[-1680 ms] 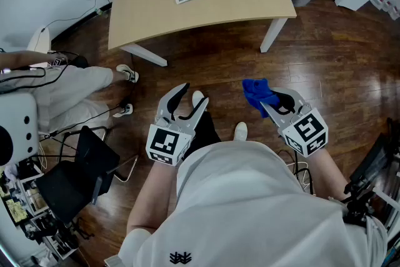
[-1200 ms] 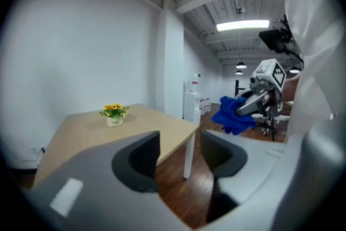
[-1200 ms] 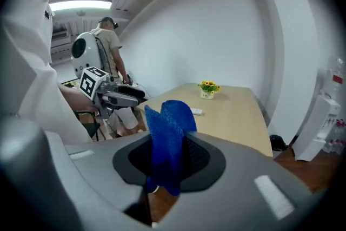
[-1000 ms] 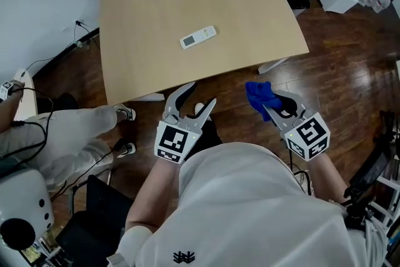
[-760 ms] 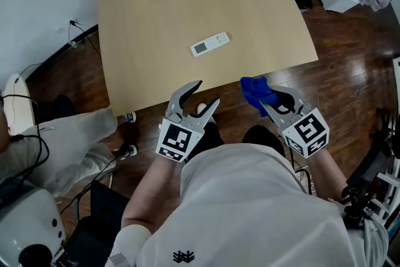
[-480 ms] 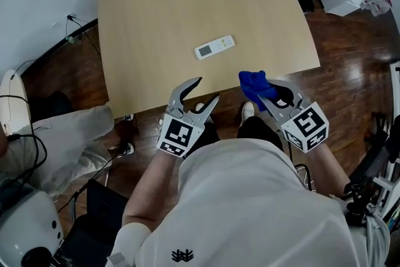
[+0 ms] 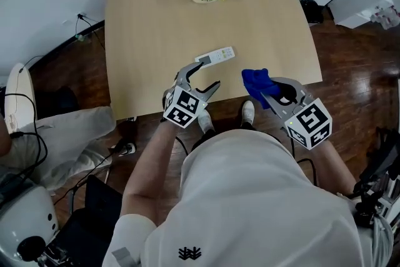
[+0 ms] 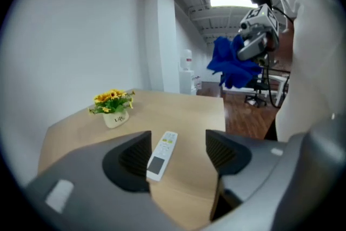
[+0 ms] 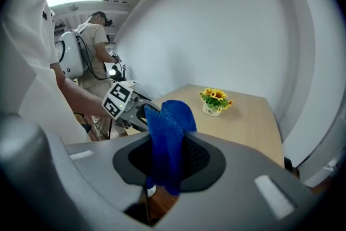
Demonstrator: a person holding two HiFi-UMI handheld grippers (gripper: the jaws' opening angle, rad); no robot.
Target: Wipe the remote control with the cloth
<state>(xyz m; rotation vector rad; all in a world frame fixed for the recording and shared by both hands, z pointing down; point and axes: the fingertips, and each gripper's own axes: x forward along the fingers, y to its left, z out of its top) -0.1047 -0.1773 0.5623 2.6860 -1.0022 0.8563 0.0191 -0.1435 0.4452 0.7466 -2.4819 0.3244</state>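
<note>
Only thing I can actually read is on the little white flower pot (image 8: 115,118): looks like "Life" in dark letters on its front. The remote control (image 8: 161,148) has buttons and a screen, but any print there is way too small to read.

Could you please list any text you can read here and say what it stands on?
"Life", somewhat blurred: on the flower pot.
Remote: print too small to read.
Left cube and right cube: square markers, no words.
Shirt: a logo, no words.
</note>
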